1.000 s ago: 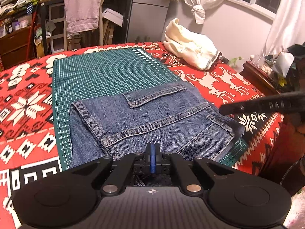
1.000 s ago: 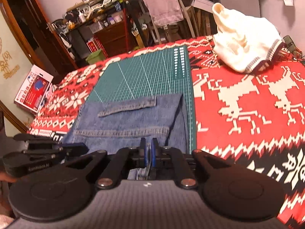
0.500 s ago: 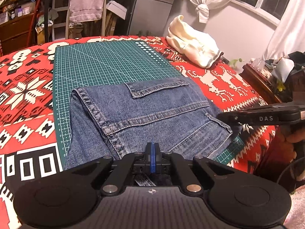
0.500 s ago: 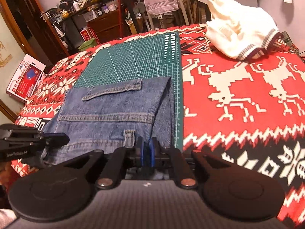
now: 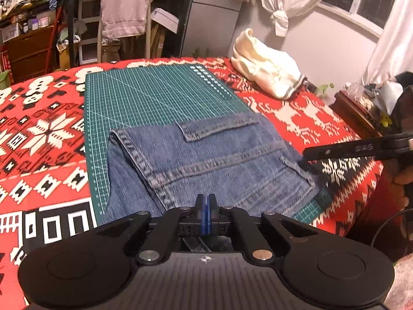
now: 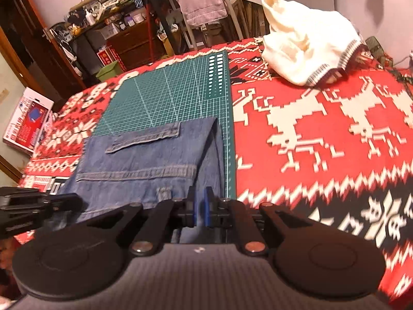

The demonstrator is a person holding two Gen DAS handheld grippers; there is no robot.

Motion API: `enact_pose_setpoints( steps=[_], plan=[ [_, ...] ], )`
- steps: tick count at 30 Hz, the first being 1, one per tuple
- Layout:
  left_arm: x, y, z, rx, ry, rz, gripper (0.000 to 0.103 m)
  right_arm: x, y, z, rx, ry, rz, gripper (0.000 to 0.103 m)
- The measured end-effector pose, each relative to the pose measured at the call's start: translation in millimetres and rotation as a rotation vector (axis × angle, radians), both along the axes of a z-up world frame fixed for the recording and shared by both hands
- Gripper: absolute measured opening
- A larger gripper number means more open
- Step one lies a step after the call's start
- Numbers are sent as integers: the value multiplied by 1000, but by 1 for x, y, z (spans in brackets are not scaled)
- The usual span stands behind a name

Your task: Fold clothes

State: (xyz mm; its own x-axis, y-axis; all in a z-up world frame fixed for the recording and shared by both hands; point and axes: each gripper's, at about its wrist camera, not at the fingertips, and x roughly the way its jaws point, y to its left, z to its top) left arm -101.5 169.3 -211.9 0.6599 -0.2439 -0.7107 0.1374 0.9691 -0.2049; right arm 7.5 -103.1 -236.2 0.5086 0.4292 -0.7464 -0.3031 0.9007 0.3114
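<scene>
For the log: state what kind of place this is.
Probably a cluttered bedroom at home: a red patterned blanket over a bed-like surface, crowded storage shelves behind, and a knotted white window curtain.

A lived-in room of a home — a bed or table under a red patterned blanket, a knotted white curtain at the window in the upper right, a towel draped over a chair at upper left, and cluttered shelves and wooden drawers behind — storage everywhere.

Left gripper jaws pressed together, right gripper jaws slightly parted
</scene>
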Motion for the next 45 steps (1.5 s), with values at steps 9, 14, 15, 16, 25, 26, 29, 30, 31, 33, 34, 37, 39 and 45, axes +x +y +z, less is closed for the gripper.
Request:
enact_pose_setpoints(
  steps=[9, 14, 15, 16, 25, 26, 29, 30, 31, 33, 34, 37, 39, 45],
  plan=[
    [-3, 16, 6, -28, 36, 56, 14, -2, -8, -8, -55, 47, 5, 11],
    [-10, 11, 14, -14, 22, 39, 33, -15, 1, 20, -68, -10, 57, 20],
    [-9, 8, 15, -7, 19, 38, 36, -18, 8, 23, -79, -23, 87, 23],
    [-8, 5, 16, -2, 14, 39, 41, -20, 16, 26, -90, -35, 117, 28],
    [20, -32, 5, 148, 21, -1, 63, -16, 77, 20, -178, -84, 223, 62],
    [21, -35, 3, 161, 24, -9, 65, -15, 81, 17, -206, -84, 224, 66],
    [23, -42, -3, 209, 19, -33, 71, -11, 92, 7, -290, -86, 228, 75],
    [23, -44, -4, 212, 17, -40, 77, -9, 92, 5, -295, -83, 214, 81],
    [22, -45, -5, 215, 17, -44, 83, -8, 91, 3, -300, -81, 201, 88],
    [22, -48, -7, 222, 28, -40, 85, -2, 86, -1, -281, -55, 177, 89],
    [23, -51, -8, 238, 41, -33, 89, 1, 83, -2, -262, -35, 167, 91],
    [28, -58, -12, 281, 82, -11, 103, 8, 76, -8, -231, 8, 132, 100],
    [33, -52, -16, 238, 121, 12, 103, 14, 70, -12, -199, 52, 114, 102],
    [42, -23, -21, 37, 194, 65, 103, 19, 61, -20, -150, 74, 83, 103]
  ],
)
